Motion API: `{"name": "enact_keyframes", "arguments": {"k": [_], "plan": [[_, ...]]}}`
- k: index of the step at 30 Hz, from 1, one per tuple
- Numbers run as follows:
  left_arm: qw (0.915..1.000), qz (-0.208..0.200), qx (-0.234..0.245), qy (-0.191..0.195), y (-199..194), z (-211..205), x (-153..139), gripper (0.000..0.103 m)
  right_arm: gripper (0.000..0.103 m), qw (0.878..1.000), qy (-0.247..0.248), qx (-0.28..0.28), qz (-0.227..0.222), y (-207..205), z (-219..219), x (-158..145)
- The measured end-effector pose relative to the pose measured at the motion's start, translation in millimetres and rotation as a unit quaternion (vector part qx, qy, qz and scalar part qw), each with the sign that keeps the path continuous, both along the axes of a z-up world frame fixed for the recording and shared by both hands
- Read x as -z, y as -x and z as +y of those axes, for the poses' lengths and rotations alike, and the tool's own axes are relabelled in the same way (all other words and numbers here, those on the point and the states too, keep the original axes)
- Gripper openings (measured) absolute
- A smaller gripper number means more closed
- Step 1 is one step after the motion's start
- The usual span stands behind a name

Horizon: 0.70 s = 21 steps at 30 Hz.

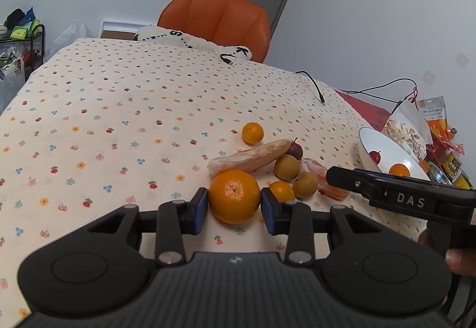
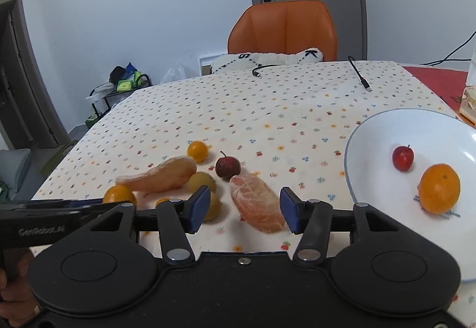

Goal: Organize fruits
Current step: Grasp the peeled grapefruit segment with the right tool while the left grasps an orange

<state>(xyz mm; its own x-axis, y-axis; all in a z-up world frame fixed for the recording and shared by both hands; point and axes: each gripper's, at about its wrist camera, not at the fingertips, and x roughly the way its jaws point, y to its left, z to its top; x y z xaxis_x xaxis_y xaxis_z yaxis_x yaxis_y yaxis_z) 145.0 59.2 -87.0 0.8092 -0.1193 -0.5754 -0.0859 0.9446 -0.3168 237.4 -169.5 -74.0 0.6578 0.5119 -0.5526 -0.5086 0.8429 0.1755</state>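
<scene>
Between the blue pads of the left gripper [image 1: 234,206] sits a large orange [image 1: 234,196], its stem dimple facing the camera. The jaws stand apart, a pad just beside each flank, seemingly not pressing; whether the right pad touches the peel I cannot tell. I judge this fruit firm, round and fairly weighty, with a waxy peel that could slip, so the hold belongs across its widest girth, pads level and squeezing moderately.

At about 2 o'clock from it lie a small orange [image 1: 282,191] and two tan longans [image 1: 304,184], close enough to be nudged. At 12 o'clock a long pale pomelo piece [image 1: 250,157] lies just behind it.

Over on the right, the right gripper [image 2: 242,210] is also spread wide, with a peeled pomelo segment [image 2: 258,203] lying on the worktop [image 2: 267,108] between its pads, nearer the right one. That piece looks soft, moist and easily torn; I would take it gently across its thick middle.

Beyond it at 11 o'clock sits a dark red fruit [image 2: 227,166]. A white bowl [image 2: 357,149] stands at 2 o'clock, holding a red fruit [image 2: 402,157] and an orange [image 2: 439,188].
</scene>
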Motion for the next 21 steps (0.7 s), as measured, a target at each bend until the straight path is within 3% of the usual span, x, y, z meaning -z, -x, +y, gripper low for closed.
{"name": "enact_keyframes", "arguments": {"k": [13, 21], "plan": [[1.0, -0.005, 0.002, 0.006, 4.5, 1.8, -1.8, 0.037, 0.044, 0.998, 0.056, 0.006, 0.002, -15.1, 17.6, 15.6], [1.0, 0.002, -0.001, -0.005, 2.5, -3.4, 2.7, 0.037, 0.036, 0.998, 0.062, 0.002, 0.008, -7.7, 9.8, 13.6]]}}
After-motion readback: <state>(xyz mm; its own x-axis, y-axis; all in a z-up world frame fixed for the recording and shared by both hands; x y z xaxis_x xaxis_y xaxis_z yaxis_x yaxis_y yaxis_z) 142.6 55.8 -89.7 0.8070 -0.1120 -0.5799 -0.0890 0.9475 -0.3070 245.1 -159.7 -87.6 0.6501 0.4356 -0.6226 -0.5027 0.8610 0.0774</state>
